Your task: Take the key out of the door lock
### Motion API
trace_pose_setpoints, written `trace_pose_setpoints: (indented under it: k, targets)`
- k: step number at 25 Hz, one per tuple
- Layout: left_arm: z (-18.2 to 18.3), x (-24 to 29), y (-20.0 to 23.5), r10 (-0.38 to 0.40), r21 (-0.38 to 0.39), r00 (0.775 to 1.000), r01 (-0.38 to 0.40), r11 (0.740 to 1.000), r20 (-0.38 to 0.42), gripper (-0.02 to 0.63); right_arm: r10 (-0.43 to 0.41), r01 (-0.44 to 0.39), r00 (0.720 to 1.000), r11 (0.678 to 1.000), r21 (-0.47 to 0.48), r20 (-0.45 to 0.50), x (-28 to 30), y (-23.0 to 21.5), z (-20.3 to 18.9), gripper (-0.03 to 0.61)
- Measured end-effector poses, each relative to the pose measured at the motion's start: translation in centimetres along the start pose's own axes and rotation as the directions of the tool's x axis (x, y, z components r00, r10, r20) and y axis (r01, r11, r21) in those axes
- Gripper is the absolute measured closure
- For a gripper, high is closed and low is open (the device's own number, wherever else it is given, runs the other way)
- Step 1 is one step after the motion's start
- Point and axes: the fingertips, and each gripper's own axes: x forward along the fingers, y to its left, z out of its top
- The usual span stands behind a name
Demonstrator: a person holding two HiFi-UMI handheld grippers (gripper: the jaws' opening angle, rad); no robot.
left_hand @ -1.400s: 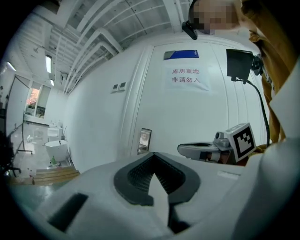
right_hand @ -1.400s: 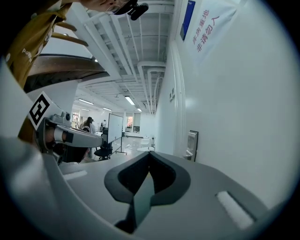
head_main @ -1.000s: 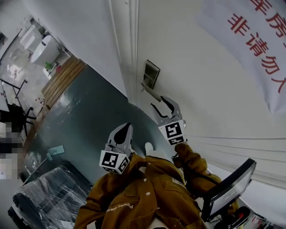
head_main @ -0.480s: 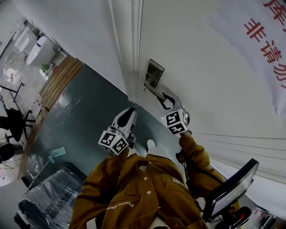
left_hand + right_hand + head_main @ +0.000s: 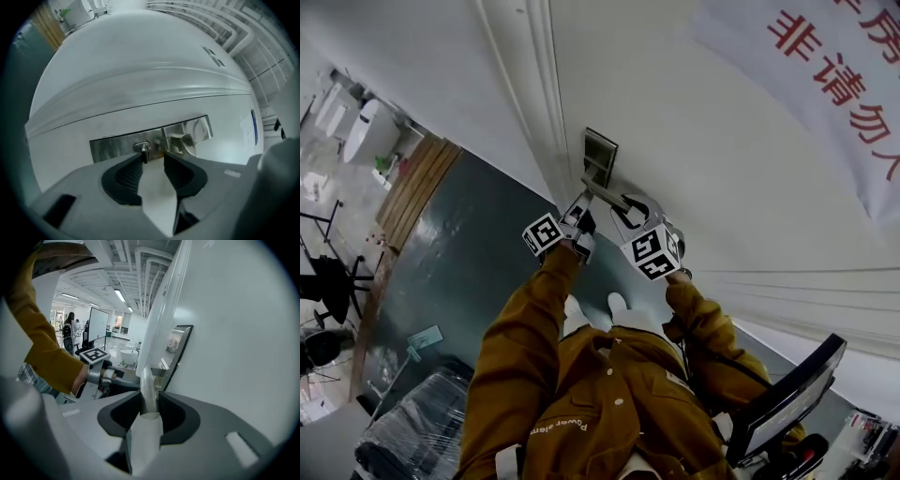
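Observation:
A small silver key (image 5: 142,149) sticks out of the keyhole in the steel lock plate (image 5: 112,144) on the white door. My left gripper (image 5: 153,159) is right at the plate. Its jaws are opening, and the key stands just off the tip of the left pad with no pad pressing on it. In the head view the left gripper (image 5: 578,221) is under the lock plate (image 5: 600,155). My right gripper (image 5: 150,404) is shut on the door handle (image 5: 148,385), a silver lever. The head view shows the right gripper (image 5: 630,212) to the right of the left one.
A white banner (image 5: 834,84) with red characters hangs on the wall at the right. The door frame (image 5: 534,94) runs up the left of the lock. A monitor (image 5: 787,394) stands at the lower right. Green floor (image 5: 459,244) and a plastic-wrapped bundle (image 5: 412,431) lie at the left.
My left gripper rose from near my chest to the lock plate. My right gripper moved up to the handle and closed on it.

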Motion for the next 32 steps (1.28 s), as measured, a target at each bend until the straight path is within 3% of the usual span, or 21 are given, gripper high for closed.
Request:
trace_pose_setpoints:
  k: [3, 7, 15, 18, 20, 22, 24, 26, 29, 32]
  targets:
    - [-0.1, 0.6, 0.9, -0.002, -0.043, 0.999, 0.003, 0.999, 0.041, 0.585, -0.001, 0.001, 1.000, 1.000, 0.004, -0.006, 0.1, -0.1, -0.1, 0.448]
    - [-0.1, 0.5, 0.6, -0.061, -0.090, 0.995, 0.068, 0.994, 0.084, 0.589, 0.006, -0.006, 1.000, 1.000, 0.002, -0.013, 0.2, 0.1, -0.2, 0.448]
    - [-0.2, 0.3, 1.2, 0.014, -0.085, 0.998, -0.010, 0.996, 0.054, 0.594, 0.007, -0.006, 1.000, 1.000, 0.008, -0.017, 0.1, 0.0, -0.2, 0.448]
    - [-0.5, -1.5, -0.3, -0.029, -0.121, 0.997, 0.037, 0.992, 0.065, 0.595, 0.009, -0.009, 1.000, 1.000, 0.006, -0.013, 0.2, 0.0, -0.2, 0.448]
    - [-1.2, -4.5, -0.5, -0.012, -0.072, 0.999, 0.015, 0.997, 0.039, 0.594, 0.006, -0.006, 1.000, 1.000, 0.006, -0.011, 0.1, 0.0, -0.3, 0.448]
    - [-1.9, -7.5, -1.3, 0.044, 0.075, 0.999, -0.043, 0.996, -0.012, 0.594, -0.001, 0.001, 1.000, 1.000, 0.010, -0.008, -0.1, 0.0, -0.2, 0.448]
    - [-2.3, -9.6, -3.8, 0.085, 0.256, 0.995, -0.069, 0.964, -0.050, 0.594, -0.012, 0.012, 1.000, 1.000, 0.020, -0.007, -0.2, 0.0, -0.1, 0.445]
    - [-2.3, -10.9, -7.2, 0.108, 0.417, 0.992, -0.074, 0.906, -0.059, 0.594, -0.029, 0.029, 1.000, 0.999, 0.035, 0.000, -0.7, -0.1, 0.1, 0.442]
    - [-2.1, -12.0, -12.1, 0.108, 0.570, 0.993, -0.068, 0.819, -0.036, 0.594, -0.063, 0.059, 0.996, 0.996, 0.071, 0.060, -2.9, -0.2, 0.5, 0.471]
    - [-2.2, -12.6, -16.6, 0.110, 0.693, 0.994, -0.067, 0.718, -0.018, 0.592, -0.080, 0.051, 0.978, 0.987, 0.154, 0.194, -6.7, 0.2, 2.7, 0.522]
